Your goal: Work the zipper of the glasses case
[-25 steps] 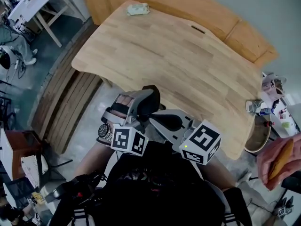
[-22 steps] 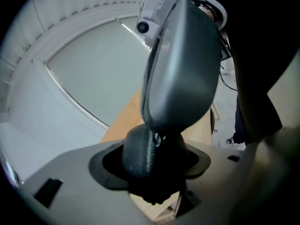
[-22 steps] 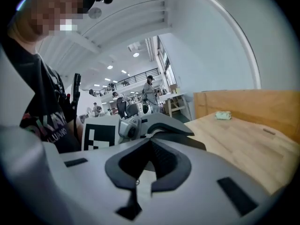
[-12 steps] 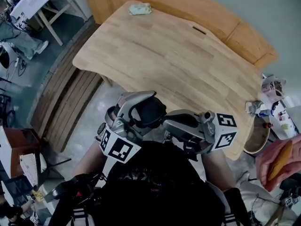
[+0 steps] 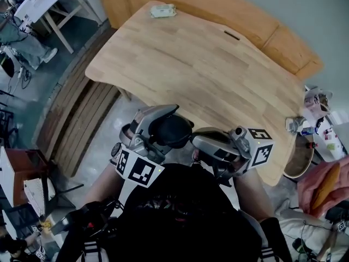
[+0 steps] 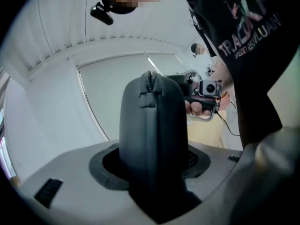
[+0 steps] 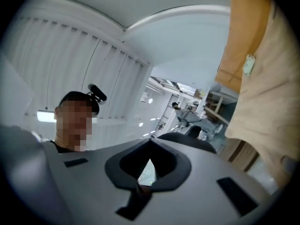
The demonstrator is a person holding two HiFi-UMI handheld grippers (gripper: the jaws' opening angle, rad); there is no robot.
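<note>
Dark grey fabric glasses case (image 6: pixel 152 125), clamped at its near end by the left tongs (image 5: pixel 163 125), which stood part-open around it. It was held in the air at lower centre of the head view, off the tabletop (image 5: pixel 207 70). Long axis ran straight out from those tongs, with the zipper (image 6: pixel 149 86) along the top ridge. Right tongs (image 5: pixel 199 142) were fully closed with nothing discernible gripped, just right of the case, tips toward it. Pale packet (image 5: pixel 162 11) lay well apart at upper left; nothing intervened.
</note>
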